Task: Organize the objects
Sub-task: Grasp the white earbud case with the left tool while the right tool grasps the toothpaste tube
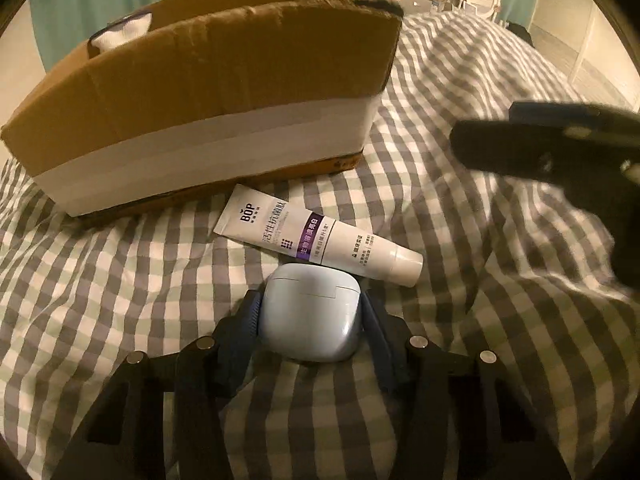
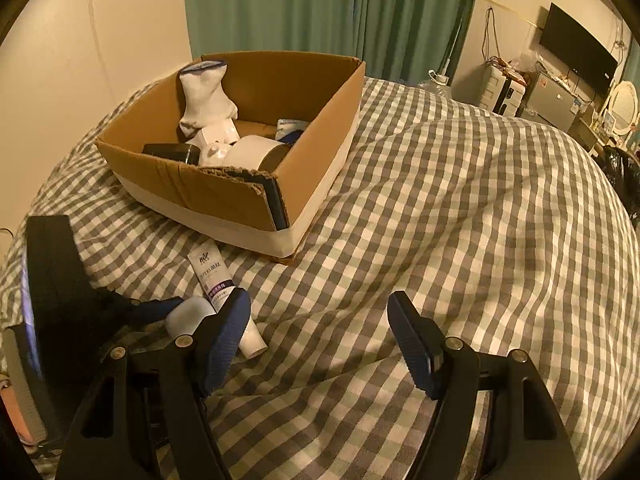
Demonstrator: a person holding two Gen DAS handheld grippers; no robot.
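Bed: a grey-and-white checked duvet (image 2: 460,200) spreads rumpled under everything you are working on, with green curtains (image 2: 320,12) hanging behind it.

Box: your open brown cardboard box with a white taped band round its base (image 2: 224,196) sits on the duvet, ahead of both grippers. Inside it, the right wrist view shows a white sock with a dark cuff (image 2: 204,96) standing up against the far side, a white roll of tape (image 2: 256,154), and a dark cylinder (image 2: 172,153) lying near the front wall.

Right gripper: your right gripper (image 2: 320,336) hovers over bare duvet with its blue-padded fingers (image 2: 412,344) spread well apart and nothing between them. In the left wrist view it shows as a dark, blurred shape at the right edge (image 1: 560,148).

Left gripper: your left gripper (image 1: 310,312) is clamped on the pale blue rounded earbud case (image 1: 310,316), one blue pad (image 1: 250,320) pressed to each side, low over the duvet.

Tube: the white toothpaste tube with a purple band and "BOP" lettering (image 1: 316,236) lies flat on the duvet between the box and the earbud case, its flat crimped end pointing at the box and its cap end just beside the case.
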